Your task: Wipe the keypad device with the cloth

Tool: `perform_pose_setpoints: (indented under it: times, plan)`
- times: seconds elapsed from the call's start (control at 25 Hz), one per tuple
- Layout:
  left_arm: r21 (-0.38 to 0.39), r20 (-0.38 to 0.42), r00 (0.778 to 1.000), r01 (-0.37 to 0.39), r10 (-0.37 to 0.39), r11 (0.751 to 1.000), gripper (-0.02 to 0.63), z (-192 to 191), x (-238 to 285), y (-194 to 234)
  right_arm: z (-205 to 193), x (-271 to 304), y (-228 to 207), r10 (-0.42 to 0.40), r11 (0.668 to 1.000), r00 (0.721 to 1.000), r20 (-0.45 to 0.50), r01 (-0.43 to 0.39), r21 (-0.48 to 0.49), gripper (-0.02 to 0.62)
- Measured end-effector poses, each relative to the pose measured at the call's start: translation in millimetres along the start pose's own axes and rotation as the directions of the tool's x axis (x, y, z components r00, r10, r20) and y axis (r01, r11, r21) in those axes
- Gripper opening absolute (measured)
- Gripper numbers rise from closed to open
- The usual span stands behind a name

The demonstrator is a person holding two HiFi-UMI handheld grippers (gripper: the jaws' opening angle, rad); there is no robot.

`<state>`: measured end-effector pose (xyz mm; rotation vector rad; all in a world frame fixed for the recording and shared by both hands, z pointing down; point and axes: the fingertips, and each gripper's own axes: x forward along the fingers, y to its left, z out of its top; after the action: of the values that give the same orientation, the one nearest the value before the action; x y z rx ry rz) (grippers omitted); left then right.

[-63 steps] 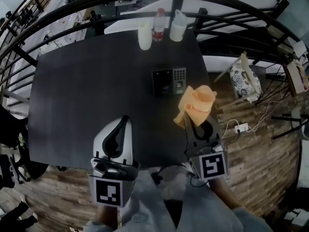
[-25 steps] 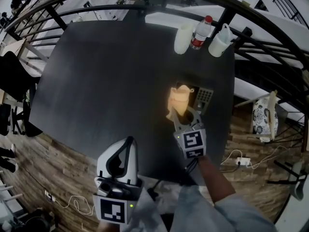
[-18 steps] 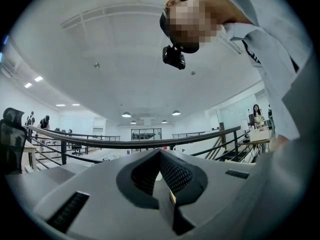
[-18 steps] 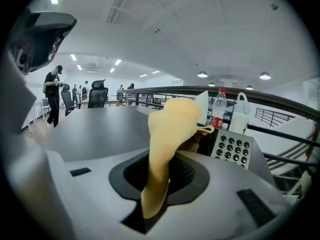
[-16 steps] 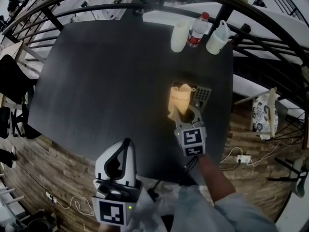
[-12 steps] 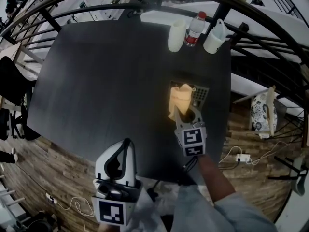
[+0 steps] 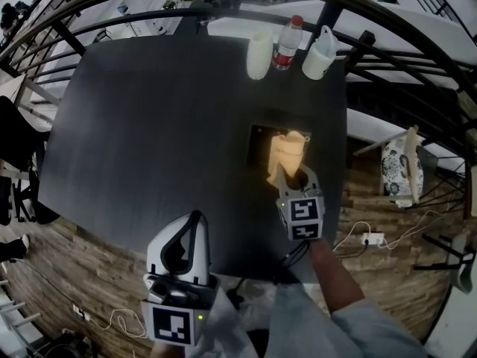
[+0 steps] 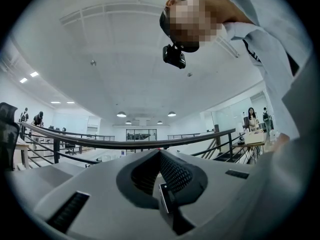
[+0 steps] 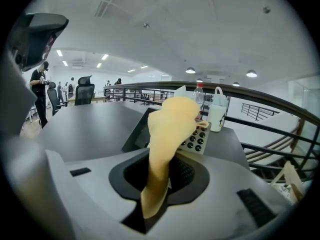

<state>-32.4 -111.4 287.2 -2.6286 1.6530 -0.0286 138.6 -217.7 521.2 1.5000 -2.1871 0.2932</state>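
The keypad device (image 7: 258, 137) lies flat on the dark table (image 7: 149, 125), right of centre. Its dark screen half shows; a bunched yellow cloth (image 7: 287, 151) covers most of the key half. My right gripper (image 7: 292, 176) is shut on the cloth and holds it down on the device. In the right gripper view the cloth (image 9: 170, 124) rises from the right gripper (image 9: 161, 170), with round keys of the device (image 9: 199, 140) just right of it. My left gripper (image 7: 194, 222) hovers at the table's near edge, shut and empty; in its own view the left gripper (image 8: 160, 156) points at the ceiling.
A white cup (image 7: 258, 55), a water bottle (image 7: 284, 42) and a white jug (image 7: 319, 54) stand in a row at the table's far edge, behind the device. Black railings (image 7: 387, 28) curve round the far side. Wooden floor (image 7: 380, 222) lies right of the table.
My right gripper has slid the cloth to the right across the device: the keys were exposed before, and now the screen half shows instead. The left gripper stayed put.
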Motion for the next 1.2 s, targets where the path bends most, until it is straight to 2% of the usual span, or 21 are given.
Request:
perform_pose_setpoints:
  times: [0.36, 0.6, 0.84, 1.2]
  plan:
    - [-0.011, 0.016, 0.999, 0.034, -0.034, 0.999, 0.012, 2, 5, -4, -10, -11, -19, -0.061, 0.998, 0.998, -0.025, 0.061, 0.012, 0.071]
    - [-0.011, 0.025, 0.999, 0.044, -0.044, 0.999, 0.012, 5, 8, -9, -16, -14, -32, -0.082, 0.997, 0.996, -0.04, 0.082, -0.017, 0.071]
    - [-0.007, 0.042, 0.998, 0.056, -0.055, 0.998, 0.012, 11, 5, -8, -21, -25, -43, -0.122, 0.992, 0.991, -0.054, 0.123, 0.013, 0.071]
    - [-0.007, 0.064, 0.996, 0.069, -0.069, 0.998, 0.012, 17, 5, -6, 26, -41, -39, -0.117, 0.993, 0.992, 0.047, 0.117, 0.003, 0.071]
